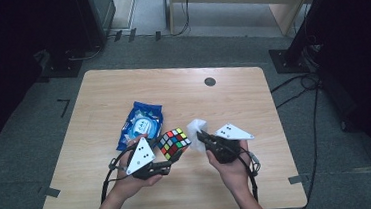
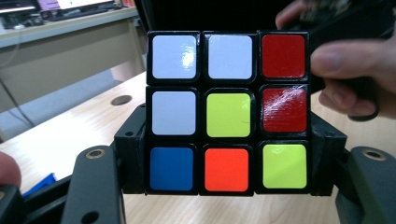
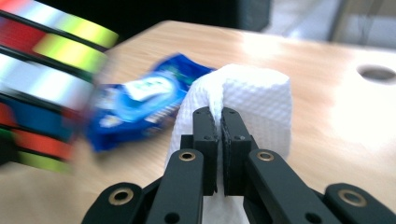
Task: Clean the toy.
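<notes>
Lab, wooden table (image 1: 121, 84), floor cables (image 1: 297, 83)

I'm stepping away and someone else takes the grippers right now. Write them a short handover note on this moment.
Left claw: clamped on the puzzle cube, held above the table, its white, yellow and red face toward the left gripper view.
Right claw: shut on a folded white tissue, just right of the cube.
Blue wipes pack: lying flat on the table behind the cube.
Done: cube picked up, tissue in the claw.
Left, as it looks: wipe the cube's faces with the tissue, then set both down.
</notes>
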`<state>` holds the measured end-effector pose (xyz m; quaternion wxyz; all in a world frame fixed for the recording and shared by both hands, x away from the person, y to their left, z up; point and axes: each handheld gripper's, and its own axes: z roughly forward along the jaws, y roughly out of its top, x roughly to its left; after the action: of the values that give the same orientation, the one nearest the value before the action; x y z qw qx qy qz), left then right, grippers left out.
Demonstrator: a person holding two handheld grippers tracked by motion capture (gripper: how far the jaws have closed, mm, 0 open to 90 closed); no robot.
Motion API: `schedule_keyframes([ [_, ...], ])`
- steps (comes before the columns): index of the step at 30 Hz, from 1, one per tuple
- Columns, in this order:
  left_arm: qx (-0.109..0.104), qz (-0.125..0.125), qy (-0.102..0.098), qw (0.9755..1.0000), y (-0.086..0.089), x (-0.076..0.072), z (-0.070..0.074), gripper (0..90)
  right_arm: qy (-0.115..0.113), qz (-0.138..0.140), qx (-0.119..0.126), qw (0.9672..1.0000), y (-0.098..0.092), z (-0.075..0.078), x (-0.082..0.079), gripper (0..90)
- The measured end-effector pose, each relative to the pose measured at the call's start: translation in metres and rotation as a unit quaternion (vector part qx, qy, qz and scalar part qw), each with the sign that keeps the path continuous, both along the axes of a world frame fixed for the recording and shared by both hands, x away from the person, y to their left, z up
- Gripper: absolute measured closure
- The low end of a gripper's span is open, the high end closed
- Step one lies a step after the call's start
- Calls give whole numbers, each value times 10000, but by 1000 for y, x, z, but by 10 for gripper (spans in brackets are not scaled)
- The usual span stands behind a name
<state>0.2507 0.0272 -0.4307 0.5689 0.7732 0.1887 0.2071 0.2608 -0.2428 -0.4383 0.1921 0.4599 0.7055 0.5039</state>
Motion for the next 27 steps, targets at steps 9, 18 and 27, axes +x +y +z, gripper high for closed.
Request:
schedule_keyframes([
  [9,128,368,162,9991,1,8,-10,337,48,-515,22,9987,-10,-1,3,707],
  [18,77,462,189,9987,1,9,-10,337,103,-290,1118,9933,-1,13,-8,420],
  [27,86,545,212,9983,-6,8,-15,336,334,374,1577,9862,36,24,-22,318],
])
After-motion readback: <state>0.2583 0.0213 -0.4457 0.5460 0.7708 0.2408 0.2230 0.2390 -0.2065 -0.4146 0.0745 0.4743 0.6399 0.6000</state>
